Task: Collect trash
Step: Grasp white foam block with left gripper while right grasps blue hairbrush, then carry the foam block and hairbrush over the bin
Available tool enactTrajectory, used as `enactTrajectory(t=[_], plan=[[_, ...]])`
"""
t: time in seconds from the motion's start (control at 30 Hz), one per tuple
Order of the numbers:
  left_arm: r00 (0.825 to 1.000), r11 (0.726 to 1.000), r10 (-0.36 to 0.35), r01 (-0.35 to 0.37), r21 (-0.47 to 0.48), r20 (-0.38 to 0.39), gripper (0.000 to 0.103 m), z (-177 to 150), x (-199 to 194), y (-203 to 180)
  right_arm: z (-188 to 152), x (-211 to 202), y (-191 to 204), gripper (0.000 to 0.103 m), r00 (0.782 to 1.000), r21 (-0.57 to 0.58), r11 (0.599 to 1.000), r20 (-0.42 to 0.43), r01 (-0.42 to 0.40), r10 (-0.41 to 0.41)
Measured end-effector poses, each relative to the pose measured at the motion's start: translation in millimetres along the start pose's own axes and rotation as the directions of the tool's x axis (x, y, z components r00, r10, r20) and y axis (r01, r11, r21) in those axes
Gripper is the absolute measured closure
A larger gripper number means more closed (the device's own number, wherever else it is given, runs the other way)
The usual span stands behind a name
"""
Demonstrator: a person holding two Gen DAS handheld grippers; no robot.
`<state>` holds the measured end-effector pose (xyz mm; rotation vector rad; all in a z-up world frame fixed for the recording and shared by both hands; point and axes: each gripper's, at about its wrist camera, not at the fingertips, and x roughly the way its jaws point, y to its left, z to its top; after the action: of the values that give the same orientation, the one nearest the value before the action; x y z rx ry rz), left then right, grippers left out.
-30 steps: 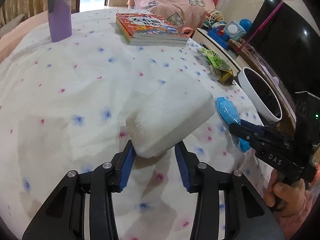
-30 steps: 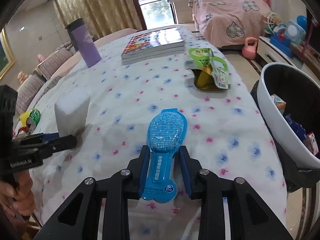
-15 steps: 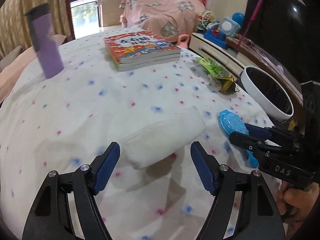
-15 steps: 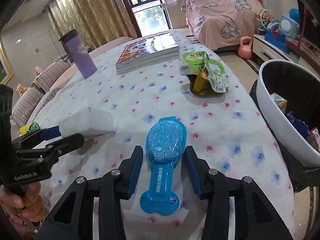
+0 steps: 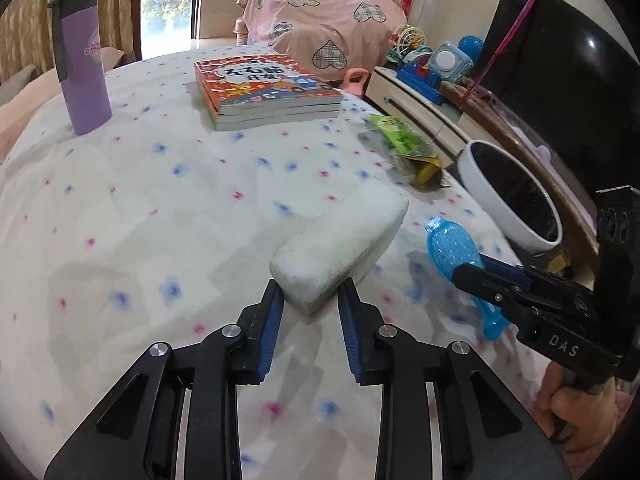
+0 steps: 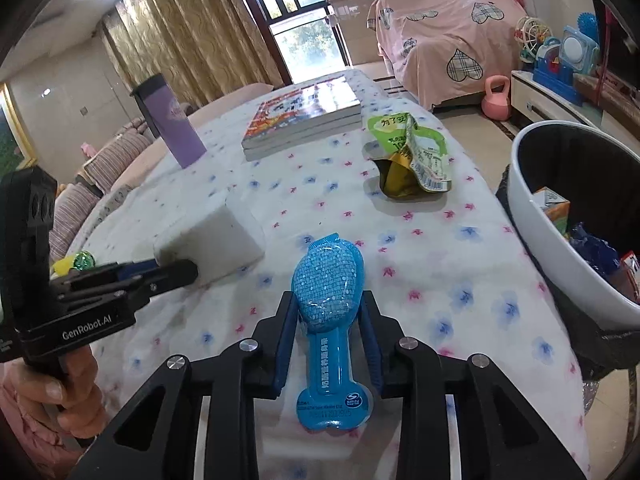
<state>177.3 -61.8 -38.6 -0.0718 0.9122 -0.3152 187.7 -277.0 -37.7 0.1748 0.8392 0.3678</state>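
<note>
Left claw pinched the white foam block; right claw clamped the blue plastic blister pack. Both wanted firm grips before lifting binward.

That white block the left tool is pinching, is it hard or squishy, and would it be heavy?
The white foam block looks porous and speckled, so probably light and a bit squashy. The left hand-held gripper pinches only one corner, so it might sag or twist. Its flat faces make rolling unlikely.

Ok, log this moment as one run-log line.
left gripper: shut on white foam block | right gripper: shut on blue package | green wrapper: on table | bin: right of table
</note>
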Motion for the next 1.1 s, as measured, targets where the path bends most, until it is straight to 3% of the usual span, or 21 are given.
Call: enactTrajectory(t=[0.6,0.67,1.1], plan=[[0.999,0.998,-0.041,0.040,0.047,0.021,0.077,-7,-11,-68,-12,-61,-43,0.074,0.995,0.095,0.996,0.097,0.005,-0.014],[0.999,0.998,-0.043,0.042,0.055,0.023,0.077,-6,-12,-73,-12,-64,-48,0.087,0.995,0.101,0.995,0.101,0.005,-0.015],[0.998,0.996,-0.042,0.039,0.078,0.039,0.077,4,-13,-92,-14,-78,-61,0.088,0.992,0.114,0.993,0.129,-0.014,-0.001]])
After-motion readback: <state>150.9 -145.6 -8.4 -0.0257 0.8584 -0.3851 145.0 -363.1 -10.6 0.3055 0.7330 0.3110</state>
